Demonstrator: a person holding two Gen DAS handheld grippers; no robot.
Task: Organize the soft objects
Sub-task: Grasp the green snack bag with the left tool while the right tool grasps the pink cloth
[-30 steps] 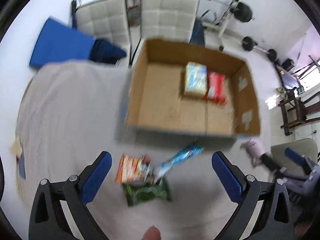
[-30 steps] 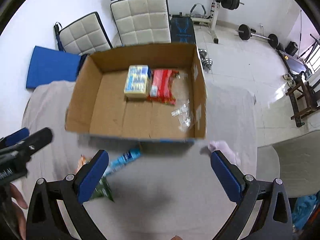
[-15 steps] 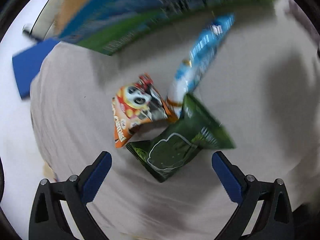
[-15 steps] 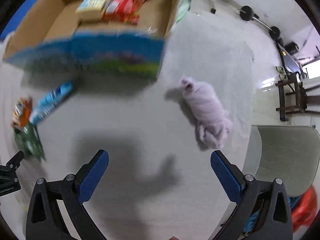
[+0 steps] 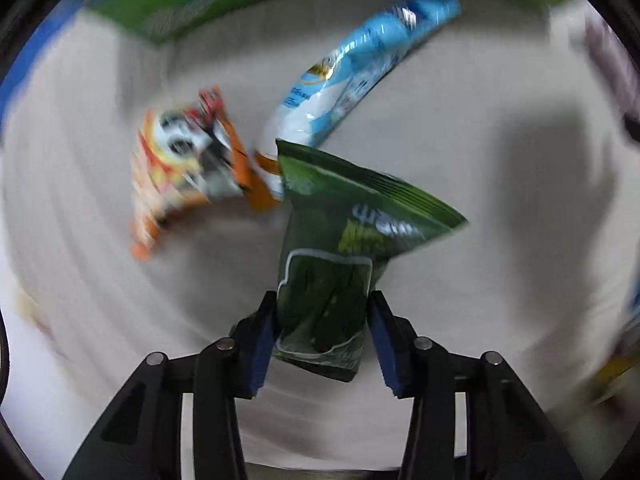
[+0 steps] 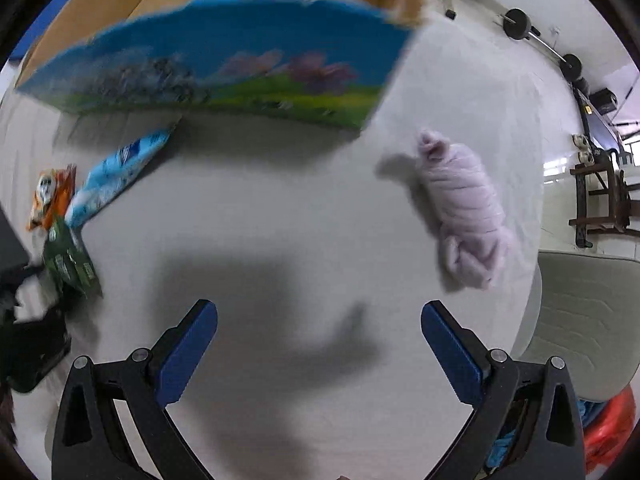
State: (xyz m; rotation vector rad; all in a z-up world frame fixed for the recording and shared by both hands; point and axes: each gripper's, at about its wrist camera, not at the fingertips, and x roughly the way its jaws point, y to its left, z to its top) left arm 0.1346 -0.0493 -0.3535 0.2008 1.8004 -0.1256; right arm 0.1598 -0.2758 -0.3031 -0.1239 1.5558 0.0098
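My left gripper [image 5: 322, 332] is shut on a green snack bag [image 5: 344, 248], pinching its lower end between the blue pads. An orange snack bag [image 5: 184, 168] and a light blue packet [image 5: 352, 68] lie just beyond it on the grey cloth. My right gripper [image 6: 320, 344] is open and empty above the cloth. A rolled lilac soft cloth [image 6: 460, 208] lies ahead and to its right. The same snack bags show at the left of the right wrist view: green [image 6: 72, 264], orange [image 6: 50, 196], blue [image 6: 116, 176].
A cardboard box [image 6: 224, 60] with a printed blue and green side stands at the far edge of the table, with a yellow pack and a red pack inside. A grey chair seat [image 6: 584, 320] is off the table's right edge. Gym weights stand on the floor behind.
My left gripper has dropped to the snack bags and closed on the green bag. My right gripper has moved down and forward toward the table, still open.
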